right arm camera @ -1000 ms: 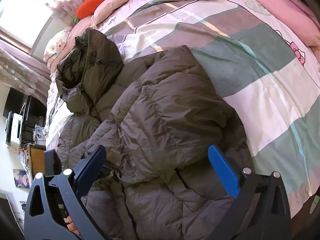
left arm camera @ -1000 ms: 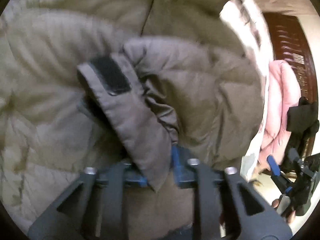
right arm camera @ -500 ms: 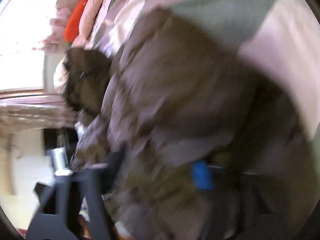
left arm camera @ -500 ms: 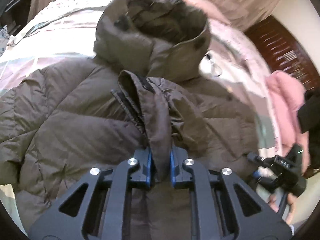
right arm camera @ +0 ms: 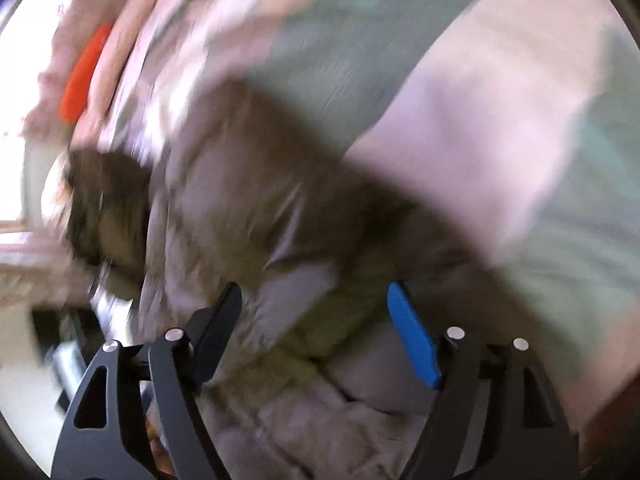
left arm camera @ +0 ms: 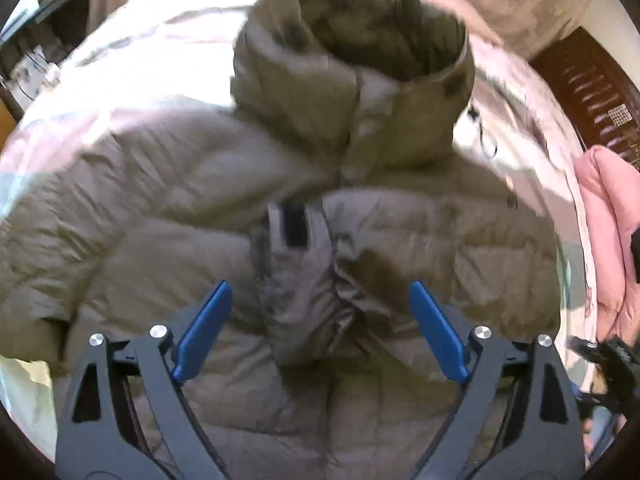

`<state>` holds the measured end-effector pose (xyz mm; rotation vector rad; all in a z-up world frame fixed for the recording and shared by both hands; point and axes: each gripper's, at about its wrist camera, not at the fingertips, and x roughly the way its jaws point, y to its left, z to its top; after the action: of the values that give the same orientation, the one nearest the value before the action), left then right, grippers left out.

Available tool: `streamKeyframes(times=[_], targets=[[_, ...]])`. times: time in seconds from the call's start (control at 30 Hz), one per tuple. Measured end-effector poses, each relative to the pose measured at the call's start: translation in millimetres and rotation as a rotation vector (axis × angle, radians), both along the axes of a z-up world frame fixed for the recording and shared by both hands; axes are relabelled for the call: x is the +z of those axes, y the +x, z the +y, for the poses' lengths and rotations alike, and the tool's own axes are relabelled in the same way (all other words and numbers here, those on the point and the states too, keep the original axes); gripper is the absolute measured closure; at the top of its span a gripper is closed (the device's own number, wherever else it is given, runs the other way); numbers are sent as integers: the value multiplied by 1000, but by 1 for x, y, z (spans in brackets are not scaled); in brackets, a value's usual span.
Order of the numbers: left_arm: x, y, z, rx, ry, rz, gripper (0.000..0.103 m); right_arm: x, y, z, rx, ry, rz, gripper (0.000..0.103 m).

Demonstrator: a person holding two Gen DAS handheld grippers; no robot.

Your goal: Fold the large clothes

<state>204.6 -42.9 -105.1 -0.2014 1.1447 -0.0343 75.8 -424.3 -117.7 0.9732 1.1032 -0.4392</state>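
An olive-brown hooded puffer jacket lies spread on the bed, hood at the far end. A sleeve with a black velcro cuff lies folded across the jacket's middle. My left gripper is open and empty, its blue pads on either side of the sleeve, just above it. In the blurred right wrist view the same jacket fills the middle. My right gripper is open over the jacket's edge with nothing between the pads.
The bed has a pastel checked cover. An orange carrot-shaped pillow lies at the head. A pink quilt is piled at the right, before a dark wooden headboard. The right gripper shows at the left view's edge.
My left gripper has opened and let go of the sleeve, which now lies across the jacket. The right gripper has swung quickly over the jacket's edge and stays open.
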Motion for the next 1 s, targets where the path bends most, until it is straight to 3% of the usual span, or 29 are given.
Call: streamKeyframes(times=[0.07, 0.1, 0.2, 0.23, 0.27, 0.33, 0.4, 0.5, 0.6, 0.67, 0.73, 0.8, 0.87, 1.0], targets=[[8, -2, -4, -22, 26, -26, 10, 16, 0, 2, 3, -31, -107, 13], [8, -4, -8, -34, 39, -25, 10, 19, 10, 8, 62, -38, -148, 13], [2, -6, -25, -91, 57, -4, 10, 11, 41, 40, 254, -79, -161, 14], [-2, -4, -32, -112, 66, 0, 14, 4, 50, 51, 305, -85, -155, 15], [-7, -5, -38, -138, 79, 4, 20, -4, 57, 61, 345, -86, -135, 21], [-28, -1, -47, -182, 119, 67, 60, -32, 71, 75, 406, -84, -55, 38], [-47, 2, -44, -182, 101, 151, 82, -57, 74, 75, 397, -76, 28, 42], [-76, 12, -33, -134, 60, 245, 84, -77, 70, 62, 356, -23, 59, 43], [-78, 15, -30, -130, 53, 250, 84, -68, 70, 62, 372, -45, 64, 41], [-73, 14, -30, -132, 48, 243, 79, -56, 69, 68, 377, -91, 33, 35], [-64, 13, -29, -129, 26, 229, 37, -41, 72, 78, 405, -150, -26, 24], [-59, 14, -29, -124, 47, 206, 24, -35, 76, 86, 440, -201, -32, 15], [-57, 13, -33, -143, 121, 195, 22, -41, 82, 92, 459, -209, -12, 11], [-69, 13, -38, -177, 152, 237, 16, -72, 88, 100, 536, -196, 118, 3]])
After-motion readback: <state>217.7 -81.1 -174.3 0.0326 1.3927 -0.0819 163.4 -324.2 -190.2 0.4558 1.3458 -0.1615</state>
